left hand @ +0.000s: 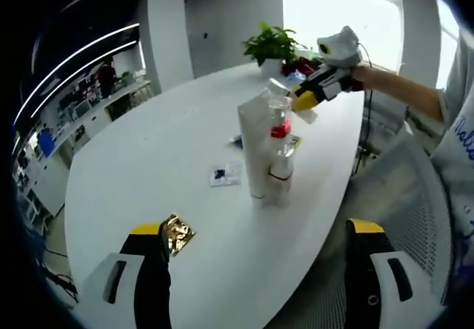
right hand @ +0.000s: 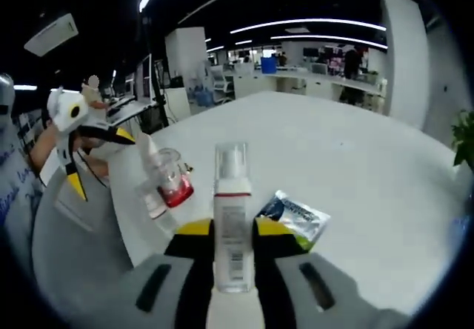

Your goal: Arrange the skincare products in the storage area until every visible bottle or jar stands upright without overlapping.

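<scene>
White tabletop carries a tube and a bottle standing upright, touching, near its middle. The right tongs pinch a pump bottle at 6 o'clock, not yet placed. The left tongs are spread; sachets lie flat at 3 o'clock, so I judge the work about half done.

Left gripper: black jaws, yellow tips, white slotted housings | Right gripper: black jaws capped in yellow, grey-white slotted bodies | Right gripper seen across the table: white rounded housing, yellow-and-black jaws, dark cable trailing | Person: white short sleeve bearing blue lettering
</scene>
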`<state>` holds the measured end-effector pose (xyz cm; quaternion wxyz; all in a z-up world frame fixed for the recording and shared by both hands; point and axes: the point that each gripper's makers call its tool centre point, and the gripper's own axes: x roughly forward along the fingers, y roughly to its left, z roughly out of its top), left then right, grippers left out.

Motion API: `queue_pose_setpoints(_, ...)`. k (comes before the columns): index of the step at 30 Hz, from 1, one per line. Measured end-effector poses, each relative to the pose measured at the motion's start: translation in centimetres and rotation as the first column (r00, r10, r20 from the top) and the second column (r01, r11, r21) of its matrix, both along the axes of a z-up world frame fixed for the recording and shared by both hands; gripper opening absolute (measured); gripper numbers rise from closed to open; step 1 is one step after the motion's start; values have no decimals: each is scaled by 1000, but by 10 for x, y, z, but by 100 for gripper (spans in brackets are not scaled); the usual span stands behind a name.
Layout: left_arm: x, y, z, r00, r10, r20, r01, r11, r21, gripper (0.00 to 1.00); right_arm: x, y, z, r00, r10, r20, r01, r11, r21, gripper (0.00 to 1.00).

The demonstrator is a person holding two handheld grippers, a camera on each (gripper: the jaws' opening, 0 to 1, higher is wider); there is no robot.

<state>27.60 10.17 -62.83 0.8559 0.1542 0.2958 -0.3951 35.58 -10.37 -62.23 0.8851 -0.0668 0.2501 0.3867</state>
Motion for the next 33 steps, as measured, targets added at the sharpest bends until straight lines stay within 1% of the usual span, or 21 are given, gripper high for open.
queue_pose_setpoints(6, -5, -7, -1, 1000, -26, -3, 26, 1000, 5, 95, -16, -2, 6, 1000, -14, 13, 14, 999, 33, 19)
queue_pose_setpoints(9, -5, -10, -1, 1000, -30, -1, 30, 1000, 5, 94, -24, -2, 11, 1000, -23, 20, 22, 998, 67, 19)
queue_pose_setpoints(12, -6, -12, 0, 999, -35, -1, 35, 999, 3, 93, -30, 0, 12, 999, -24, 25, 22, 997, 77, 19)
queue_pose_setpoints(16, -5, -14, 2, 999, -34, 6, 34, 999, -5, 93, -38, 4, 13, 999, -27, 27, 24, 994, 108, 19)
queue_pose_setpoints(22, -5, -18, 4, 1000, -22, 4, 22, 999, -27, 89, -49, 11, 11, 999, -29, 19, 26, 989, 146, 19)
queue_pose_setpoints(25, -6, -20, 4, 1000, -25, -1, 25, 999, -33, 84, -53, 14, 9, 1000, -26, 11, 24, 987, 158, 19)
queue_pose_setpoints(28, -6, -25, 7, 1000, -26, -5, 25, 998, -57, 82, -58, 17, 8, 1000, -25, 5, 24, 985, 171, 19)
queue_pose_setpoints(31, -6, -29, 11, 1000, -23, -9, 22, 995, -95, 76, -64, 23, 8, 1000, -24, 0, 24, 983, 185, 19)
queue_pose_setpoints(32, -5, -30, 12, 1000, -16, -12, 14, 994, -108, 75, -66, 25, 9, 1000, -25, -2, 24, 982, 188, 19)
queue_pose_setpoints(33, -3, -30, 14, 1000, 9, -19, -12, 992, -129, 73, -67, 26, 9, 1000, -28, -3, 28, 980, 195, 19)
